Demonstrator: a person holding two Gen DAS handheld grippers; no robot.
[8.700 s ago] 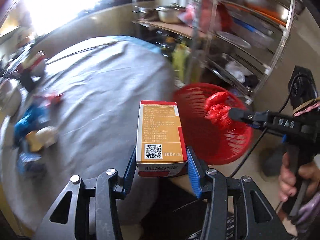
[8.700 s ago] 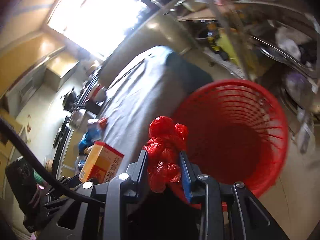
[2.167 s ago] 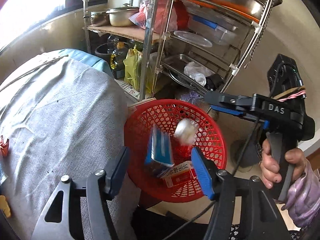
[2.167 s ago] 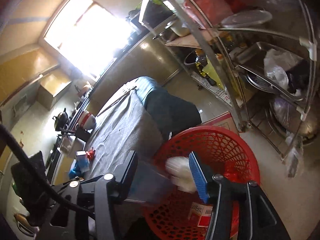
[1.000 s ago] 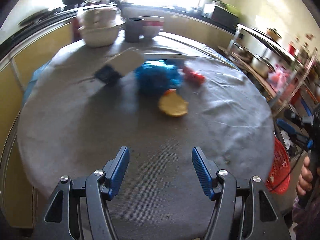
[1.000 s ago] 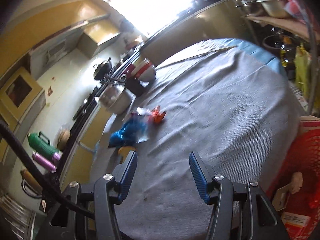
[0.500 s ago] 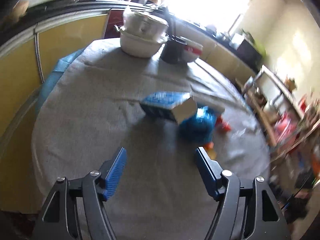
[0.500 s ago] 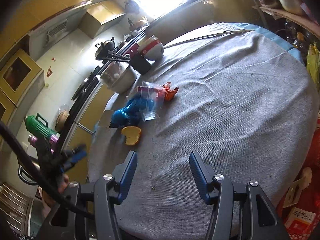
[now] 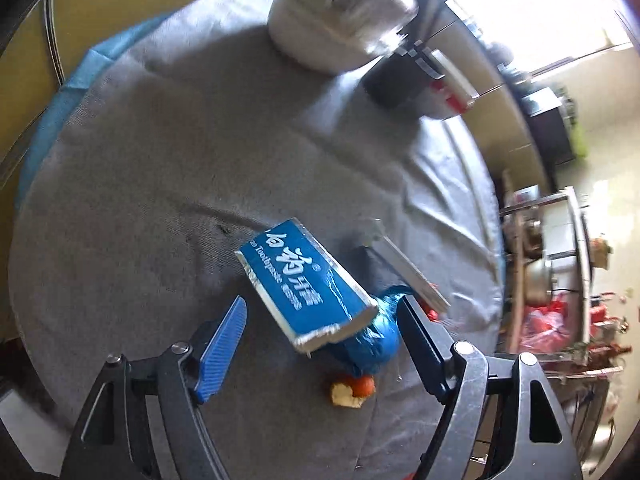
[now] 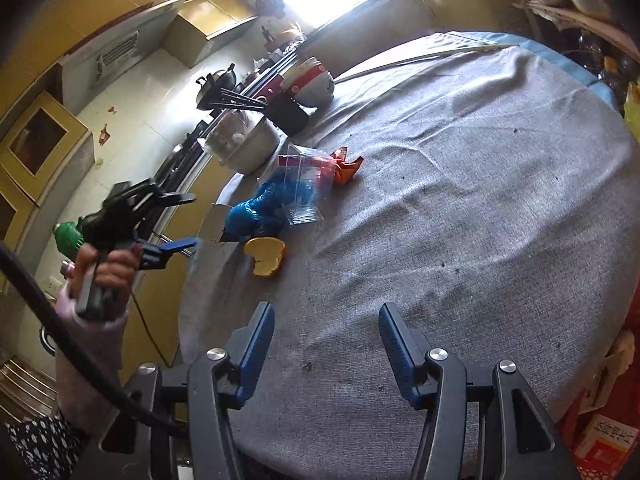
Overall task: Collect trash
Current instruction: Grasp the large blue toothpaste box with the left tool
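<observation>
**rigpilot:** Blue pads on my left gripper are spreading wider right now, nothing pinched yet. The blue toothpaste box sits in the gap between them, propped on a crumpled blue bag. Just past that: an orange peel and a clear plastic pack, all on the grey tablecloth.

**binwatch:** And the right one?

**rigpilot:** Right gripper hangs half open over bare cloth, empty. Its view shows the same pile up the table, with a red wrapper beside the clear pack. At the lower right edge there's a bit of the red basket with a carton already in it.

**binwatch:** So how far along?

**rigpilot:** Partway, I'd say. Some trash is binned, but five or so pieces are left. Toothpaste box looks like the next grab.
</observation>
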